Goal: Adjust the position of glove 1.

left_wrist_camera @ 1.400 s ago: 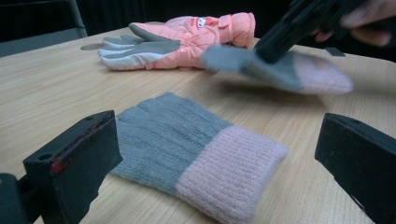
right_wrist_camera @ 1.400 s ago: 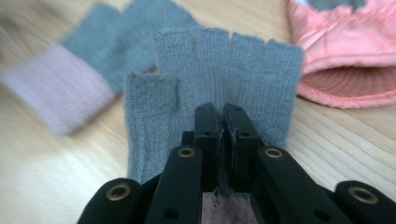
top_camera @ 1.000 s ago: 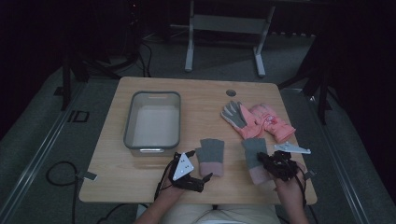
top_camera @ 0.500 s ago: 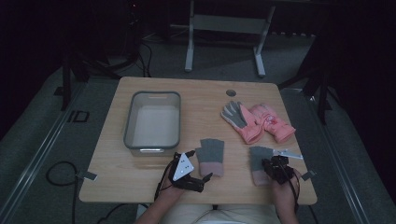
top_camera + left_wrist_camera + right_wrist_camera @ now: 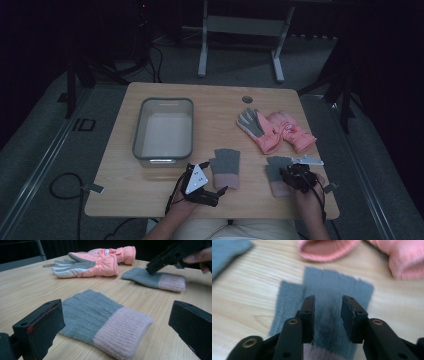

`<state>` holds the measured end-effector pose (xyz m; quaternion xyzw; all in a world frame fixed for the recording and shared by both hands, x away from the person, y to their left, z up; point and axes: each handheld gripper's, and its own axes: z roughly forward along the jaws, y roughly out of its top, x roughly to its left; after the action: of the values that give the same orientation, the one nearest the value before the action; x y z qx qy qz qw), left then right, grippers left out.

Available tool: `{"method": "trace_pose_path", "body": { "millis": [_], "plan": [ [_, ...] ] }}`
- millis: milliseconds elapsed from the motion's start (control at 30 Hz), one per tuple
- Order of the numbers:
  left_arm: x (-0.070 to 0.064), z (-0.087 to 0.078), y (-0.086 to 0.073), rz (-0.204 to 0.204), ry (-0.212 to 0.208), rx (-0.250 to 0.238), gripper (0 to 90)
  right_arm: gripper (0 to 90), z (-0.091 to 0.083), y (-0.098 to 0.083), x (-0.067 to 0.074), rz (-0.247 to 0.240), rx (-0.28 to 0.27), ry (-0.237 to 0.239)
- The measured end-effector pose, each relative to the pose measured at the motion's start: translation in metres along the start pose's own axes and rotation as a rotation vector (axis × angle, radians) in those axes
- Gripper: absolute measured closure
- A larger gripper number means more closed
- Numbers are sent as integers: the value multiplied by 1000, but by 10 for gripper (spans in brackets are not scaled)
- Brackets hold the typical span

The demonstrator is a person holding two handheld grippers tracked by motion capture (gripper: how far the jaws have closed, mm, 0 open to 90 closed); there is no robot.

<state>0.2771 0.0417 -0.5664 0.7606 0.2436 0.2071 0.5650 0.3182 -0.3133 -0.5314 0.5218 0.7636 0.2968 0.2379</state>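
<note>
left gripper (image 5: 216, 190) agape, right gripper (image 5: 289, 176) just parting

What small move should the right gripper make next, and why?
Probably lower a little more and close on the right glove. The right gripper hangs just over that glove's grey part, its jaws have just been opening, and only a gap shows between them, with nothing pinched. The left gripper waits open beside the other knit glove, so the right one looks like the one acting.

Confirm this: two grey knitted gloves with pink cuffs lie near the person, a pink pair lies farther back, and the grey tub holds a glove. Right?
Not quite. The tub holds nothing, as the high view shows; the rest stands.
</note>
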Motion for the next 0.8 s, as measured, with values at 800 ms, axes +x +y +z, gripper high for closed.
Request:
{"method": "trace_pose_path", "body": {
  "millis": [800],
  "plan": [
    [5, -16, -5, -8, 13, -13, 0, 610, 12, -7, -29, -168, 50, 185]
  ]
}}
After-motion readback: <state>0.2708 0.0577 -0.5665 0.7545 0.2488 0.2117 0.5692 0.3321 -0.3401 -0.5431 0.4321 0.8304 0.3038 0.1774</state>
